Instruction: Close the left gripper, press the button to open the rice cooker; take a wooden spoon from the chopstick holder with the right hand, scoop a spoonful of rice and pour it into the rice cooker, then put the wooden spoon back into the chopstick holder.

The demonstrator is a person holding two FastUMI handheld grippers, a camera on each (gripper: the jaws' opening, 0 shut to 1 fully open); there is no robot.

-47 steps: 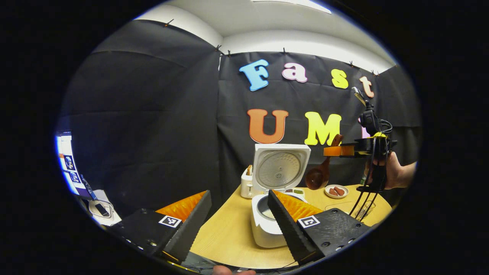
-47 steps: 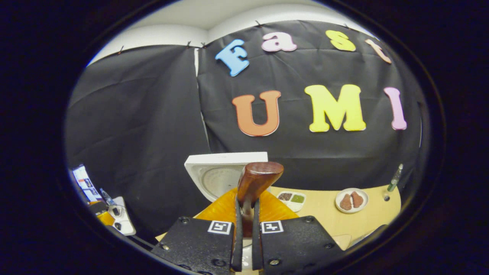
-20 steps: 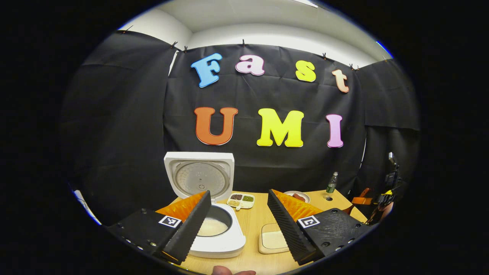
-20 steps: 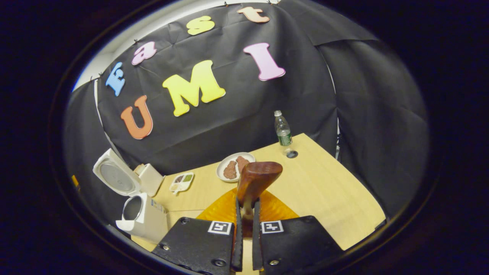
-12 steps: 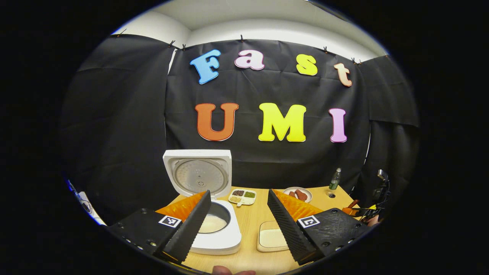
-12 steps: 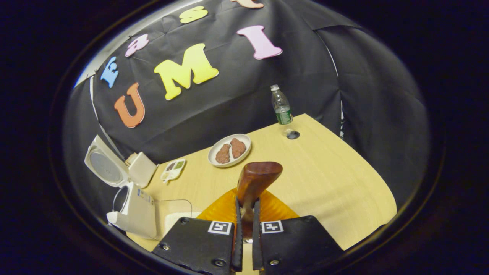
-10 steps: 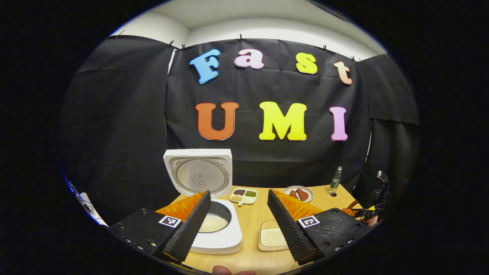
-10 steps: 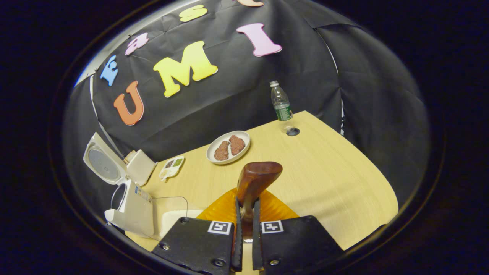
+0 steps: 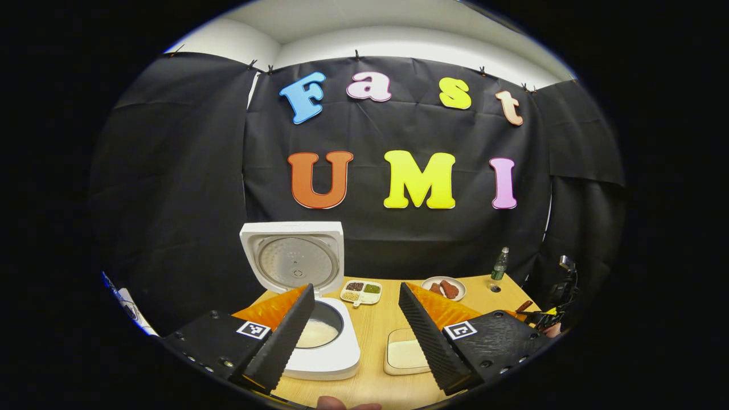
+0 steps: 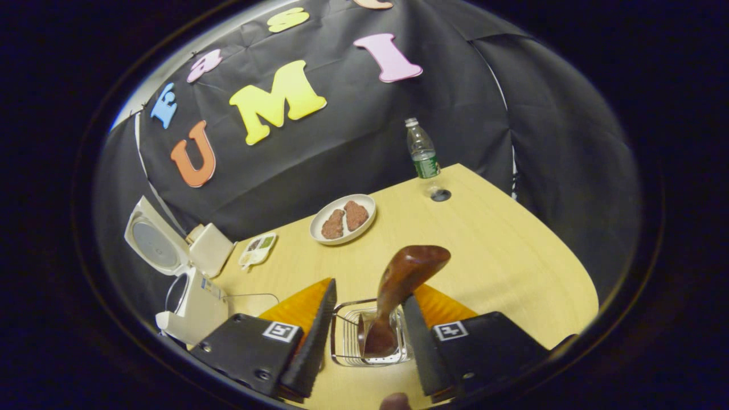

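Half a second back my right gripper [image 10: 364, 319] was clamped on the wooden spoon [image 10: 398, 285]; now its fingers are standing wide apart and the spoon is resting on its own in the chopstick holder [image 10: 367, 336], a wire basket between them. Handle end is down in the basket, bowl end is sticking up and leaning toward the far right. I am judging the return step as done, since nothing is pressing on the spoon.

I am holding my left gripper [image 9: 356, 319] idle above the near edge of the table [image 10: 501, 250], fingers apart and empty, pointing toward the far wall. Between them I am seeing the rice cooker [image 9: 322, 341] at the left with its lid [image 9: 293, 259] standing upright and open, white rice showing in the pot. A shallow rice tray [image 9: 405, 356] is sitting just to the right of the cooker.

Surface: pale wood-grain tabletop with a curved edge. Farther back, a small divided dish [image 9: 360, 291] of grains, a plate [image 10: 343, 218] with two brown pieces, and a bottle [image 10: 422, 149] at the far right corner beside a round grommet hole [image 10: 440, 195]. Black cloth is closing the booth on all sides, white ceiling above.
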